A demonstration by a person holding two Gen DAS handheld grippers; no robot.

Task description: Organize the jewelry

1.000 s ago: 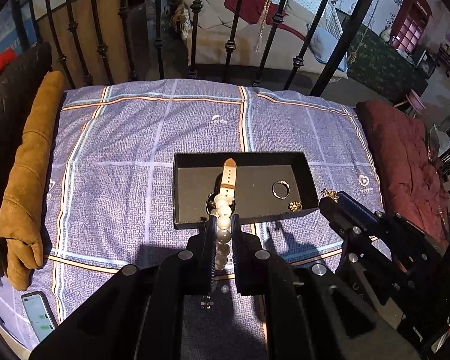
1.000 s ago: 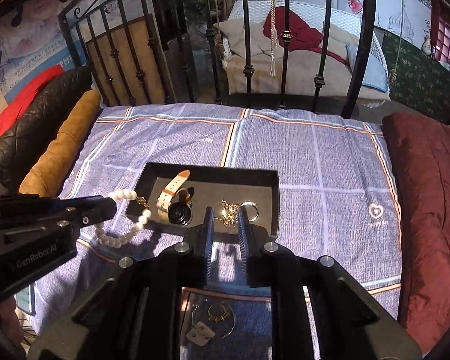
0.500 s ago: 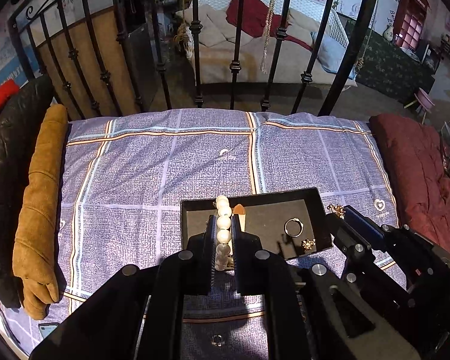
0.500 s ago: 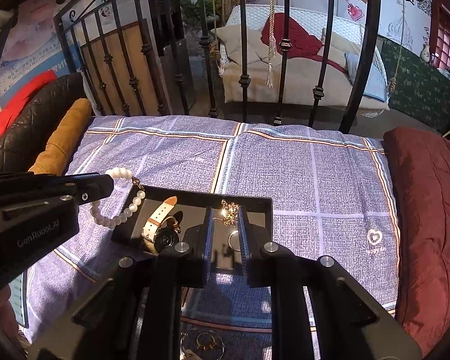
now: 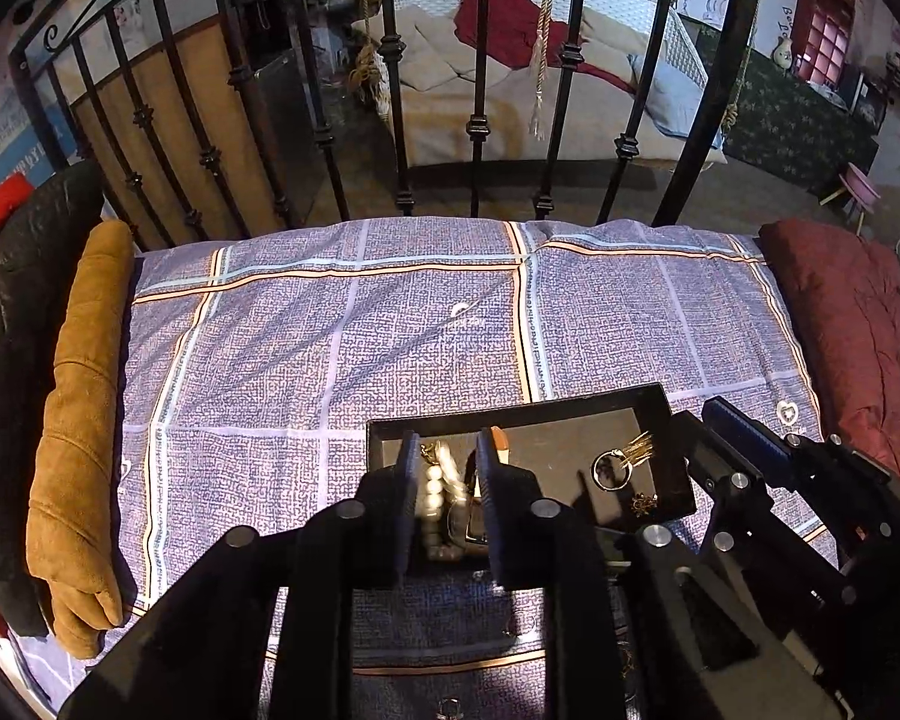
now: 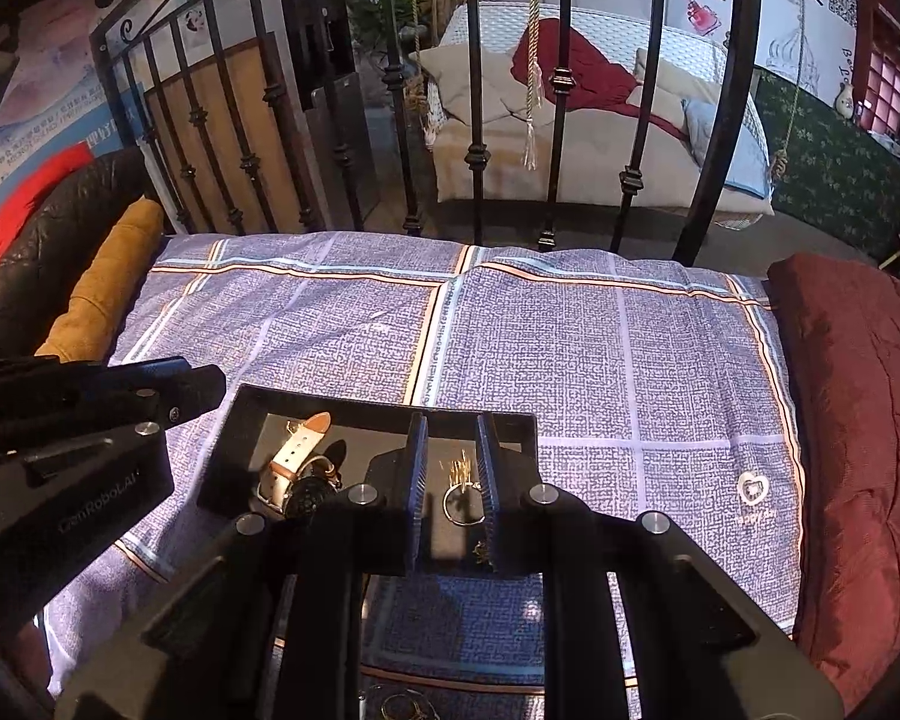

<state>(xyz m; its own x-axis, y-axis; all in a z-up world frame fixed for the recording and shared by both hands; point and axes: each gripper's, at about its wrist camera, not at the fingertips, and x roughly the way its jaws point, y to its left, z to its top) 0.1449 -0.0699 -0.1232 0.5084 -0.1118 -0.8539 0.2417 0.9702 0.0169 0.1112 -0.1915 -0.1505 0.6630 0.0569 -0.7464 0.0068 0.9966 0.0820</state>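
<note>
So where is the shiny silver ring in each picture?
Left wrist view: the silver ring lies in the right part of the black tray, right of the left claw.
Right wrist view: the same ring lies between the fingers of the right claw, near the tray's right end.
Shared landmark: the tan watch strap in the tray, its tip peeking out in the left view.
</note>
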